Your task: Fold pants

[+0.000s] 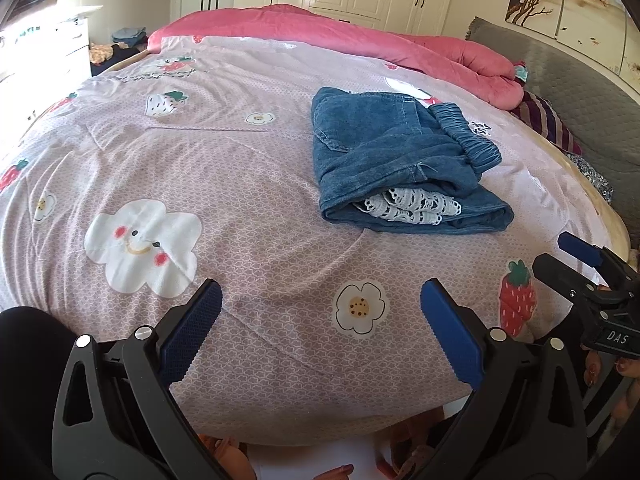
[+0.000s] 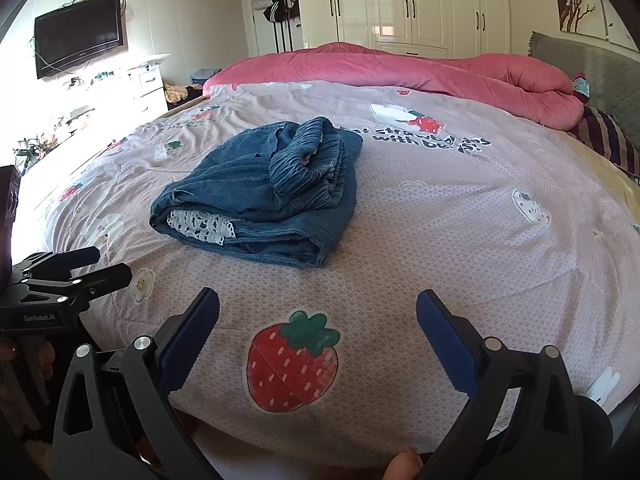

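Note:
Blue denim pants (image 1: 384, 152) lie folded in a compact bundle on the bed, white lace trim (image 1: 408, 206) showing at the near edge and the elastic waistband (image 1: 468, 136) on top at the right. They also show in the right wrist view (image 2: 260, 196). My left gripper (image 1: 320, 304) is open and empty, held low over the near edge of the bed, well short of the pants. My right gripper (image 2: 318, 312) is open and empty, also near the bed's front edge. Each gripper shows in the other's view: the right gripper (image 1: 560, 256) and the left gripper (image 2: 108, 264).
The bed has a pink printed sheet (image 1: 240, 168) with strawberries and flowers. A rolled pink quilt (image 1: 400, 44) lies along the far side, a grey headboard (image 2: 592, 68) at the right. White wardrobes (image 2: 420, 0) stand behind, a wall TV (image 2: 78, 36) and a dresser (image 2: 148, 84) at the left.

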### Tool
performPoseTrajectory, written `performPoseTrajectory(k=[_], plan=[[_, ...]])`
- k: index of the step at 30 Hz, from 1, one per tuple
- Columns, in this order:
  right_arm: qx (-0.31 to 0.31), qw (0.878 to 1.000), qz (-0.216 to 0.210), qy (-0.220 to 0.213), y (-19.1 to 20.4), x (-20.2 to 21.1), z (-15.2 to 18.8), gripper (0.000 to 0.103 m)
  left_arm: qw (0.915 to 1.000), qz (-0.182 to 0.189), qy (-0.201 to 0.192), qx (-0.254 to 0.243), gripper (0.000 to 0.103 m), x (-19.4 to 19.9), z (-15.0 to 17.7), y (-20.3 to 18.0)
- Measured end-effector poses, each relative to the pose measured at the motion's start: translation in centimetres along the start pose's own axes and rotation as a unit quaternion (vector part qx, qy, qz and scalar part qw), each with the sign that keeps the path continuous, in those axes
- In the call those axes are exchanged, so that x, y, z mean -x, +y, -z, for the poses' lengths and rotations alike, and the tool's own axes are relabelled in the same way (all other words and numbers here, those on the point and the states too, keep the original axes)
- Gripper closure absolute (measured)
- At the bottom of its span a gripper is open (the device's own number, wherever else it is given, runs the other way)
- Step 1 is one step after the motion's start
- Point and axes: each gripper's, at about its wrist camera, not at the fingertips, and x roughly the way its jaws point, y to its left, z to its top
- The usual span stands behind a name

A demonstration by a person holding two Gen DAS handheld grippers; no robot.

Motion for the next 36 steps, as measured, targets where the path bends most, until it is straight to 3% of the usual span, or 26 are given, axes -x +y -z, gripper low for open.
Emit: performPoseTrajectory(k=[36], plan=[[0.002,1.000,0.002,0.005,0.06,-0.30,0.16,0.005,0.9999,-0.012,0.002,-0.005,0.009,0.33,-0.18,-0.32]])
